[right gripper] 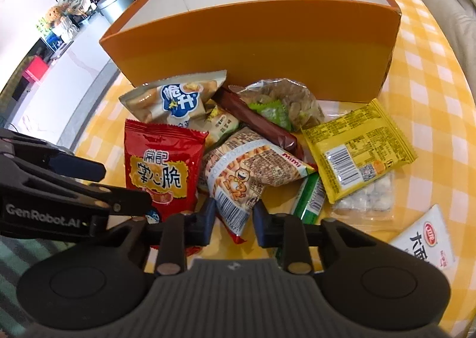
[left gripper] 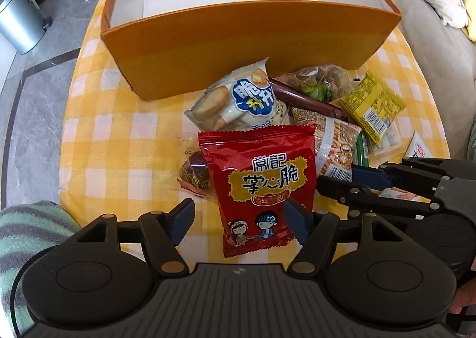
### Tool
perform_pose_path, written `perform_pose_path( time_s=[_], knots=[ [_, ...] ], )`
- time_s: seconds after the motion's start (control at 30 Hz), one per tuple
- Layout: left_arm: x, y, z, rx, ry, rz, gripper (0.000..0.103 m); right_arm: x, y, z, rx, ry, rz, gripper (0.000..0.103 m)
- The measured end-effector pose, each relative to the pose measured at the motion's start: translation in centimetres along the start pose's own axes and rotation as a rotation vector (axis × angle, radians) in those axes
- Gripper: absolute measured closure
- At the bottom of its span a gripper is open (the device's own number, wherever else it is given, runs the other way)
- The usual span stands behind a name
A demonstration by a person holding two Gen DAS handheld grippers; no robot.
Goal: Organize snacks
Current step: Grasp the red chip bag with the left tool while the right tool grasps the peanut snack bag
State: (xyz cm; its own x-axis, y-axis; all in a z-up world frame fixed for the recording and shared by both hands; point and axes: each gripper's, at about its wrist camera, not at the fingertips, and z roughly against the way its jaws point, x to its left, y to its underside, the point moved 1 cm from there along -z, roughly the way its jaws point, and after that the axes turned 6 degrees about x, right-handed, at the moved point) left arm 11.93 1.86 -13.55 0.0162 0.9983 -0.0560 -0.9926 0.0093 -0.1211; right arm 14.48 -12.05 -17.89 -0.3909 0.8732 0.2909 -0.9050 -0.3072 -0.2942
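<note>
Blue-padded fingers of the right gripper [right gripper: 233, 220] pinch the lower corner of the striped mimi packet [right gripper: 238, 177] — pads on both sides. Beside it the left gripper [left gripper: 238, 222] hangs spread over the red packet [left gripper: 258, 183], its pads not clearly pressing it. Both lie in the snack heap on the yellow checked tablecloth [left gripper: 113, 129], before the orange box [left gripper: 238, 49] — its near wall by the cream puff bag [left gripper: 238, 99].

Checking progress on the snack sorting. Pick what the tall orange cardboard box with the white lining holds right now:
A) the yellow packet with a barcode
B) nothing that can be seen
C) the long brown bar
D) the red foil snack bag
B: the orange cardboard box shows only bare white lining, while the snacks all lie on the yellow checked tablecloth in front of it.
</note>
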Motion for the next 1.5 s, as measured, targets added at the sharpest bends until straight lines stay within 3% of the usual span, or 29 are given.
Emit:
perform_pose_path(
  time_s=[0.13, 0.3, 0.53, 0.8, 0.87, 1.23, 1.5],
  knots=[
    [-0.3, 0.1, -0.5, 0.016, 0.016, 0.006, 0.021, 0.4, 0.0, 0.4, 0.009, 0.033, 0.046, 0.089],
    [-1.1, 0.0, -1.4, 0.024, 0.009, -0.006, 0.021, 0.3, 0.3, 0.7, 0.023, 0.079, 0.088, 0.090],
    [-2.5, -0.3, -2.4, 0.003, -0.081, -0.046, 0.021, -0.6, 1.0, 0.7, 0.012, 0.064, 0.099, 0.090],
    [-2.7, -0.5, -2.9, -0.009, -0.095, -0.043, 0.023, -0.6, 1.4, 0.7, -0.002, 0.061, 0.102, 0.090],
    [-2.5, -0.6, -2.9, -0.016, -0.085, -0.035, 0.026, -0.7, 1.4, 0.6, -0.010, 0.058, 0.096, 0.088],
    [-2.0, -0.3, -0.9, -0.085, -0.049, -0.035, 0.068, -0.5, 1.5, 0.7, -0.024, 0.050, 0.073, 0.090],
    [-1.4, -0.1, 1.7, -0.128, 0.027, -0.032, 0.084, -0.3, 1.7, 1.7, -0.032, 0.073, 0.086, 0.092]
  ],
)
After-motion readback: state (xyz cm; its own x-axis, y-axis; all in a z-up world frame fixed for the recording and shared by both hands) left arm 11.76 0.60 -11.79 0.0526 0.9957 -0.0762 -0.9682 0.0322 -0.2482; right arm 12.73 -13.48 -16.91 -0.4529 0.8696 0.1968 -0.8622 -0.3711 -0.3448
